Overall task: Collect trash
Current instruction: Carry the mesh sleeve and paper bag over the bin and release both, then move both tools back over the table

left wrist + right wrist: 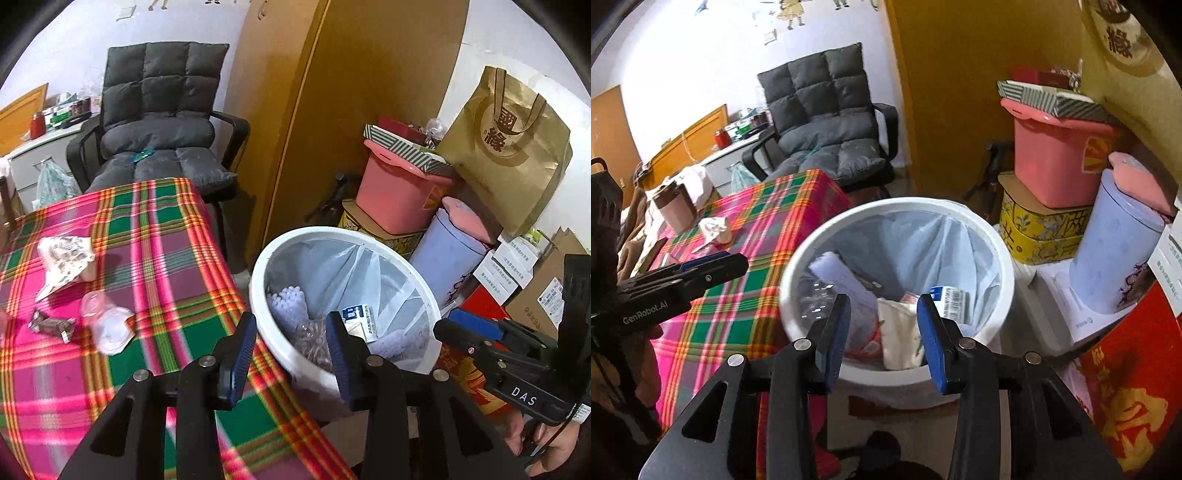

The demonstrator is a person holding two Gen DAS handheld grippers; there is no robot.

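Lying on the plaid tabletop [155, 258] at far left, a crumpled paper wrapper [64, 258], a dark snack wrapper [50, 326] and a clear plastic cup [105, 321] sit near one another. Just beside the tabletop's edge stands a white trash bin [897, 221], lined with a plastic bag and holding discarded packaging. Both the left hand-held gripper [291, 354] and the right hand-held gripper [884, 338] hover over the bin, released, jaws apart and gripping nothing. A pink storage box [1056, 162] is stacked at right.
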